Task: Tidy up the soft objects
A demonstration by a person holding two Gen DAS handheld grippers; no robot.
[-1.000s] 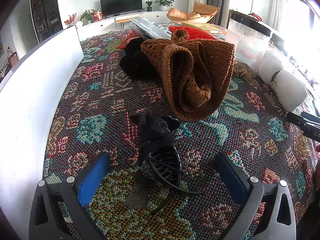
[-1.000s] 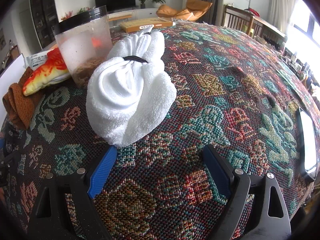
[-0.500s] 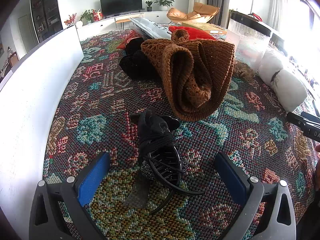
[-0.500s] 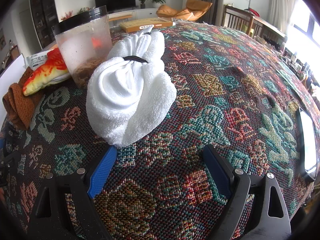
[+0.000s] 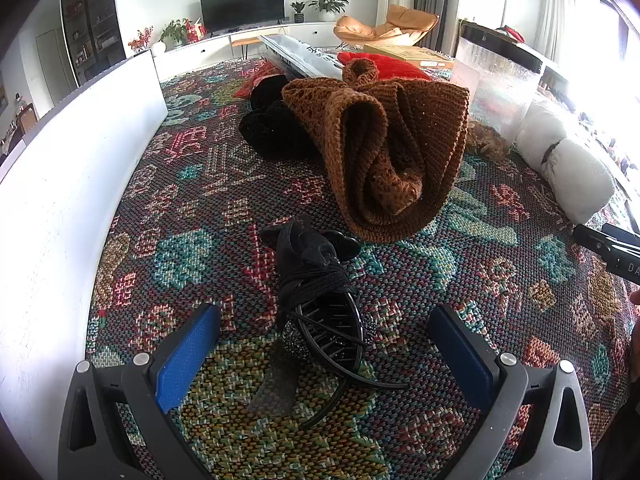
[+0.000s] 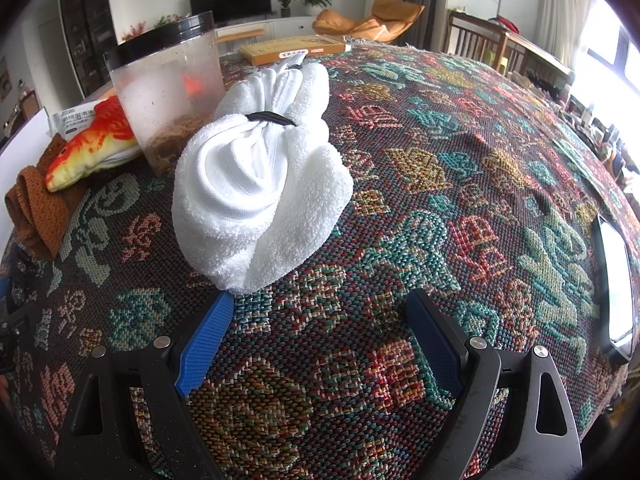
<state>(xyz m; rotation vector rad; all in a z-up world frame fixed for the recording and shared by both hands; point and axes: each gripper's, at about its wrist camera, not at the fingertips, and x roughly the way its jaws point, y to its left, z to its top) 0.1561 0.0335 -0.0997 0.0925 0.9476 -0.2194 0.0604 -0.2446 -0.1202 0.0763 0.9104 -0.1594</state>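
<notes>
White terry towel [image 6: 260,188], rolled into a bundle and cinched by a black elastic band [image 6: 272,118], lies on the multicoloured woven tablecloth [image 6: 440,184]; its long axis runs from the near rounded end, just ahead of the right gripper [image 6: 316,328], away toward the far gathered end. That gripper's blue-padded jaws stand wide apart, gripping nothing, and the left pad's tip sits just at the towel's near edge. Beside the towel stands a clear plastic jar with a black lid [image 6: 168,76], and a red-and-yellow plush fish [image 6: 92,144] lies to its left.

In the left wrist view, the left gripper [image 5: 324,344] is likewise spread wide with nothing clamped, its pads flanking a black hair claw clip wrapped in dark fabric [image 5: 320,300], whose long axis points away from the camera. Beyond it slumps a brown knitted scarf [image 5: 384,152], folded into a heap, with a black fuzzy item [image 5: 272,128] behind it on the left
</notes>
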